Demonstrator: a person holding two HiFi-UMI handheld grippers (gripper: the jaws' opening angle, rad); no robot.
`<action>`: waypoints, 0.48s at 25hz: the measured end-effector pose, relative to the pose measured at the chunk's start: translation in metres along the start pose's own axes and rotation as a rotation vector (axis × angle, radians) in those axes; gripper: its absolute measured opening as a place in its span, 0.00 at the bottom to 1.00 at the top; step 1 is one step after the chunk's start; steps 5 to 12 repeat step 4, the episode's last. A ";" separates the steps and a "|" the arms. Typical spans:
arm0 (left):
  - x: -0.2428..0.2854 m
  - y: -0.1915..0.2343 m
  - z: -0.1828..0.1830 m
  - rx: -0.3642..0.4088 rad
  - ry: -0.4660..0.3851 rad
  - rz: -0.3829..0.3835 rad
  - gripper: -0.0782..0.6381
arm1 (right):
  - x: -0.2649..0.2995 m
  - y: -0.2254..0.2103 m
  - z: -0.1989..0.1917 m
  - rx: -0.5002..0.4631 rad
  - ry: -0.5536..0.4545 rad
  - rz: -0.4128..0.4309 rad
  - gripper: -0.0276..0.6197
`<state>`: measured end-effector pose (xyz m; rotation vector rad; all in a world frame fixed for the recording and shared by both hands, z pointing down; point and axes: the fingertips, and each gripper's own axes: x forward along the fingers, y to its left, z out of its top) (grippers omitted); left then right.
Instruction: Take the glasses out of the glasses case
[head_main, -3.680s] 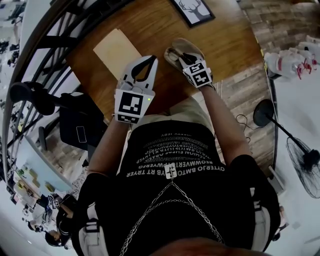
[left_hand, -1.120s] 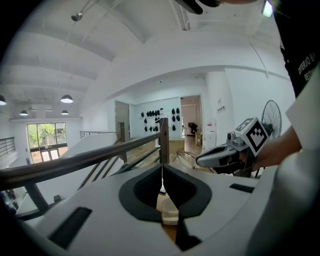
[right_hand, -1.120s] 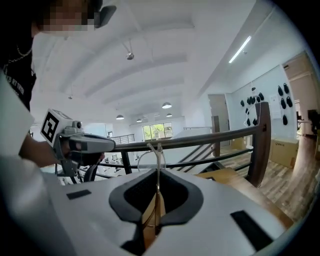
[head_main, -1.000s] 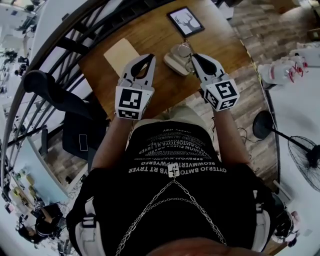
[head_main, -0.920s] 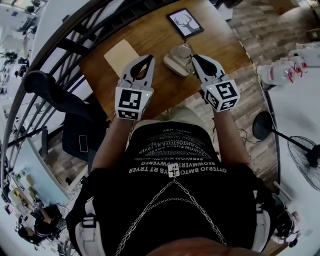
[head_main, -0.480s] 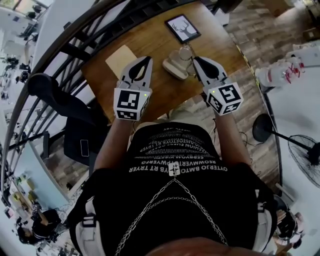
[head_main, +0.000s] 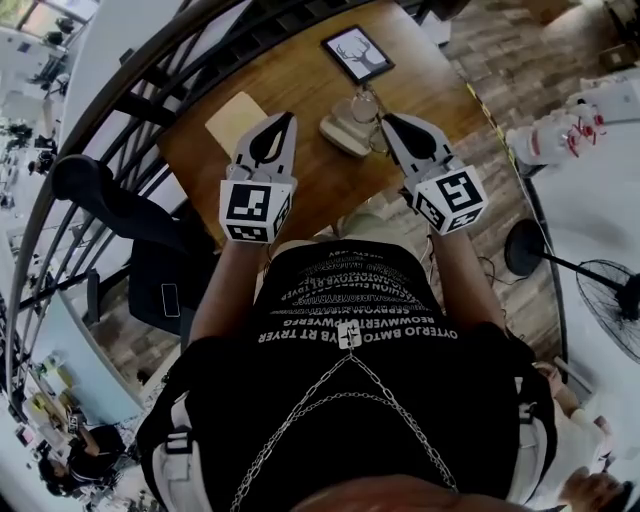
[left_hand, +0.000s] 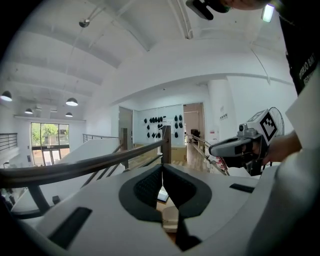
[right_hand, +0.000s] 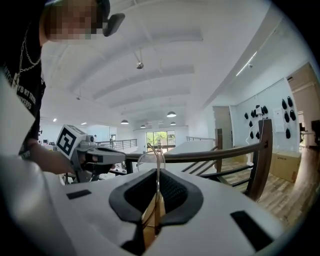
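The beige glasses case lies open on the wooden table, between my two grippers. My right gripper is shut on thin wire-rimmed glasses, held just above the case's right end. In the right gripper view the glasses stick up from between the closed jaws of the right gripper, one round lens showing. My left gripper hovers left of the case, shut with nothing in it; in its own view the left gripper has its pads together.
A framed deer picture lies at the table's far side and a beige sheet at its left. A dark railing runs behind the table. A black office chair stands left, a floor fan right.
The right gripper has risen from the case with the glasses in its jaws. The left gripper has stayed beside the case, shut.
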<state>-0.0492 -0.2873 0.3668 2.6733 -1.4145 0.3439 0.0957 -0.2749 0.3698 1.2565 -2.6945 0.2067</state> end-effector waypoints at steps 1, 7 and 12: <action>0.001 -0.001 0.002 0.003 -0.007 -0.004 0.15 | 0.000 0.000 -0.001 0.004 0.002 0.002 0.09; 0.005 -0.001 0.007 0.010 -0.024 -0.012 0.15 | 0.003 0.000 -0.003 0.006 0.007 0.009 0.09; 0.005 -0.001 0.007 0.010 -0.024 -0.012 0.15 | 0.003 0.000 -0.003 0.006 0.007 0.009 0.09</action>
